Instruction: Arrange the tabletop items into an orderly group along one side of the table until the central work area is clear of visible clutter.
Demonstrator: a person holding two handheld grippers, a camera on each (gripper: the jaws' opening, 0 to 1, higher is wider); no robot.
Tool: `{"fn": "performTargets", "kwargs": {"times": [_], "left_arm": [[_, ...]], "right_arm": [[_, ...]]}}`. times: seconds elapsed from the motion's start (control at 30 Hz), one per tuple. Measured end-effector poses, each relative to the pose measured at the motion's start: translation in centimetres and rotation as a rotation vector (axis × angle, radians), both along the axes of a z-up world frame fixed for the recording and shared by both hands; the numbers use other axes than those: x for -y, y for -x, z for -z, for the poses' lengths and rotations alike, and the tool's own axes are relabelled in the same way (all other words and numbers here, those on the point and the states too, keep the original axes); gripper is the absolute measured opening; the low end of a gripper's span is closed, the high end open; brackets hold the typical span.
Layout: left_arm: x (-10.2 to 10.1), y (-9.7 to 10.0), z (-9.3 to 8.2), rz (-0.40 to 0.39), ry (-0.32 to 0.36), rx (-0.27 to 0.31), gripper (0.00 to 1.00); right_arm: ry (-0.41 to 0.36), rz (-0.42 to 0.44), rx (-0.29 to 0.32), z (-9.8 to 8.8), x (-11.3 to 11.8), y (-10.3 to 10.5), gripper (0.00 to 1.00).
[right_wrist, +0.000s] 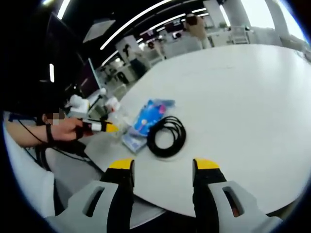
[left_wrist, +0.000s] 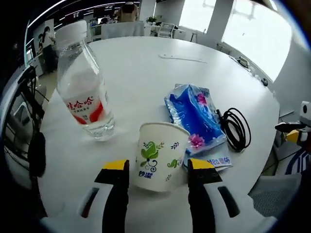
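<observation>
A white paper cup (left_wrist: 159, 156) with green leaf print stands upright between the two jaws of my left gripper (left_wrist: 158, 166), which is open, its yellow tips close beside the cup's walls. Left of the cup is a clear water bottle (left_wrist: 85, 92) with a red label. Behind it on the right lie a blue tissue pack (left_wrist: 194, 116), a small packet (left_wrist: 218, 162) and a coiled black cable (left_wrist: 236, 128). My right gripper (right_wrist: 163, 165) is open and holds nothing, at the table's near edge, with the cable (right_wrist: 166, 137) and tissue pack (right_wrist: 150, 114) just ahead.
The round white table (right_wrist: 243, 97) is bare beyond the items, apart from a thin white strip (left_wrist: 182, 58) far across. A person's hand (right_wrist: 68, 128) holds the left gripper (right_wrist: 104, 127) at the table's left edge. Chairs, desks and people stand in the office behind.
</observation>
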State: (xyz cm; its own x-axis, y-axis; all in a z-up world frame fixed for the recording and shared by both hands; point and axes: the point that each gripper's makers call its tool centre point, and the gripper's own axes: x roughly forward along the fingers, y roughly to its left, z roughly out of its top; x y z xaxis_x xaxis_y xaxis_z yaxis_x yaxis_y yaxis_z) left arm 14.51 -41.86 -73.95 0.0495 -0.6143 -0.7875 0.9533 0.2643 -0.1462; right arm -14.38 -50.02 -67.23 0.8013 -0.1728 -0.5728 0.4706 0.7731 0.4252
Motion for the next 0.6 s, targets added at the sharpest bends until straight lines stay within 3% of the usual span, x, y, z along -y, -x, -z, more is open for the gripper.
{"fn": "performTargets", "kwargs": {"times": [0.07,0.13,0.6], "left_arm": [[-0.1,-0.2,0.0,-0.015,0.005,0.007,0.38],[0.0,0.0,-0.2,-0.053,0.027,-0.039,0.37],[-2.7,-0.3,-0.3,-0.069,0.015,-0.007,0.36]], "right_arm": [[-0.002,-0.003,-0.004,0.1,-0.1,0.0,0.46],[-0.002,-0.005,-0.007,0.1,-0.1,0.1,0.46],[0.0,0.024,-0.006,0.3,0.3,0.3,0.45]]}}
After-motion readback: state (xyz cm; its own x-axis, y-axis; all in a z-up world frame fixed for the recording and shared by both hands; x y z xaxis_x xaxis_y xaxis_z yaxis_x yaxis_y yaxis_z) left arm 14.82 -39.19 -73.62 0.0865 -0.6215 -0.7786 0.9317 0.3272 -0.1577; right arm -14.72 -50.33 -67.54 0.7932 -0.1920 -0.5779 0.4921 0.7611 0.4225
